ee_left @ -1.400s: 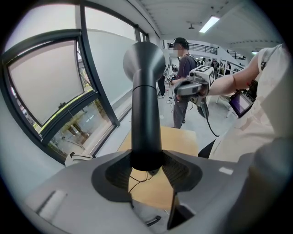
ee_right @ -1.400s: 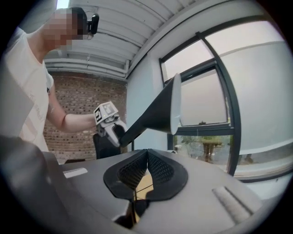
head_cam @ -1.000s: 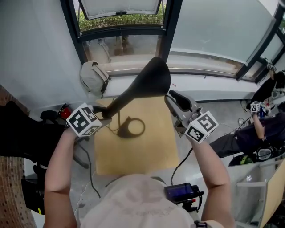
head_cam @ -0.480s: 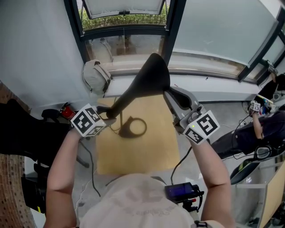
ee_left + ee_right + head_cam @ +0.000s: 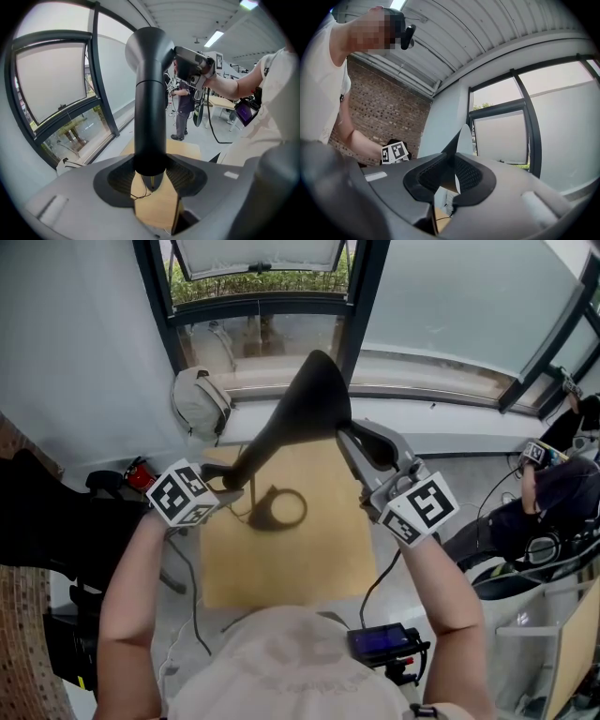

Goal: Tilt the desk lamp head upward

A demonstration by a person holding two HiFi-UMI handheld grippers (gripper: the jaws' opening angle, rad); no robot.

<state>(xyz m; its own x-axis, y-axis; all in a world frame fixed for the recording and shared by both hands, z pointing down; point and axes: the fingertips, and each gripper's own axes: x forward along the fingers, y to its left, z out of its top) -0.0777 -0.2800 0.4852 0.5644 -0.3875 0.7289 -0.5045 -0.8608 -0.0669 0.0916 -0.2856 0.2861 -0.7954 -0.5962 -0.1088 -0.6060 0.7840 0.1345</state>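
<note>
A black desk lamp stands on the small wooden table point(image 5: 281, 563), its ring base point(image 5: 277, 509) near the table's middle. The cone-shaped lamp head point(image 5: 319, 401) is raised toward the window, and the lamp's stem point(image 5: 246, 457) slopes down to the left. My left gripper point(image 5: 225, 486) is shut on that stem; in the left gripper view the stem point(image 5: 150, 117) rises from between the pads of the left gripper point(image 5: 151, 176). My right gripper point(image 5: 349, 439) is shut on the rim of the head, and the lamp head point(image 5: 461, 140) shows edge-on between the pads of the right gripper point(image 5: 449, 176).
Behind the table runs a window sill with dark frames, and a white bag point(image 5: 200, 401) rests by it. A red object point(image 5: 139, 472) lies on the floor at left. A cable leads to a device point(image 5: 380, 645) near my body. A person point(image 5: 553, 493) sits at far right.
My right gripper has risen and shifted a little left with the lamp head's rim, so the head tips slightly higher. The left gripper has kept its hold on the stem.
</note>
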